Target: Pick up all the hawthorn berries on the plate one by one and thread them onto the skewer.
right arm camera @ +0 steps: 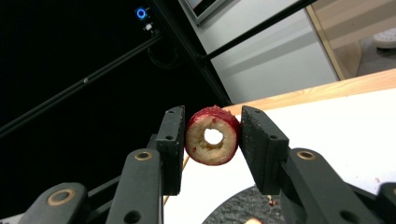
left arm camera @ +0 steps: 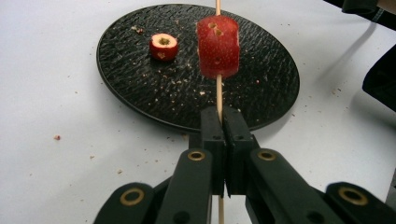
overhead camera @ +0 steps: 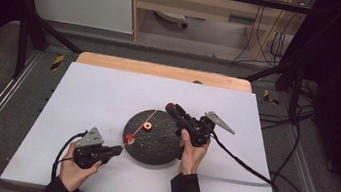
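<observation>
Red fruit pieces are being threaded onto a wooden skewer (left arm camera: 218, 95). The left gripper (left arm camera: 222, 122) has its jaws pressed together on the skewer's lower end, near the front edge of the black plate (left arm camera: 261, 65); the stick slants up over the plate toward its far edge. One cored piece (left arm camera: 217, 45) already sits on the skewer. A second, loose piece (left arm camera: 163, 46) lies on the plate nearer its far-left rim.

The right gripper (right arm camera: 213, 136) is clamped on a fruit ring (right arm camera: 212, 136), raised above the plate's far-right rim, with the ring's centre hole unobstructed.

Step in hand, by judgement: loading the next piece. The next move calls for aligning the ring's hole with the skewer's free tip, then sliding the ring down the stick while the left gripper holds it steady. Misalignment risks splitting the ring.
</observation>
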`<state>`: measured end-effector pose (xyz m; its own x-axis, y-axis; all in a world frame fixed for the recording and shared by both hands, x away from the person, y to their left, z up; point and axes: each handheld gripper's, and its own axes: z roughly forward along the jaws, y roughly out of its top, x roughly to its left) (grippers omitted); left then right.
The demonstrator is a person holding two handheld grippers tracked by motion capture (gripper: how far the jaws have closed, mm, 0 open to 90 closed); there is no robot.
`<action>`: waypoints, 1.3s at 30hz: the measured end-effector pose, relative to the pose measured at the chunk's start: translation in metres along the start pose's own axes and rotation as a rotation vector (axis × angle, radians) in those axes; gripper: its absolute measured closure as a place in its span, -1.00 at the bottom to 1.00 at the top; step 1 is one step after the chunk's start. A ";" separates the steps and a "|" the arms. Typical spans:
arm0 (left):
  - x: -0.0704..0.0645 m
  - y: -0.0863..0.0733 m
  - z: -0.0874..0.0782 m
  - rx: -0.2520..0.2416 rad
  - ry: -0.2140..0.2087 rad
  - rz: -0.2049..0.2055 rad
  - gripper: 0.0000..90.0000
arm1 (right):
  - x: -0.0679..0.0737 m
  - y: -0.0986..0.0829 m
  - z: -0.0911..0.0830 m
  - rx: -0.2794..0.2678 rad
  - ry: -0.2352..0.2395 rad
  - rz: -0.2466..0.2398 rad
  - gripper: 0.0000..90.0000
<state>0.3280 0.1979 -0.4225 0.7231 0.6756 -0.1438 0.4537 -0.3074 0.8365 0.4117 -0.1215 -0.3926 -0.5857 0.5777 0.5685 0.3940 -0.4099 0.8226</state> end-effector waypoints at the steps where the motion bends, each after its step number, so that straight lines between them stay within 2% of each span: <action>1: 0.000 0.000 0.000 0.001 -0.001 0.000 0.97 | -0.001 0.000 0.001 -0.005 0.002 -0.001 0.37; 26: -0.012 0.010 0.007 -0.018 -0.023 0.019 0.97 | -0.005 -0.002 0.009 -0.114 0.016 0.039 0.37; 39: -0.014 0.012 0.010 -0.022 -0.025 0.016 0.97 | -0.004 -0.006 0.009 -0.131 0.030 0.047 0.38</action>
<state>0.3283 0.1784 -0.4157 0.7432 0.6536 -0.1430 0.4305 -0.3034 0.8501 0.4177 -0.1152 -0.3995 -0.5908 0.5348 0.6041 0.3272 -0.5255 0.7853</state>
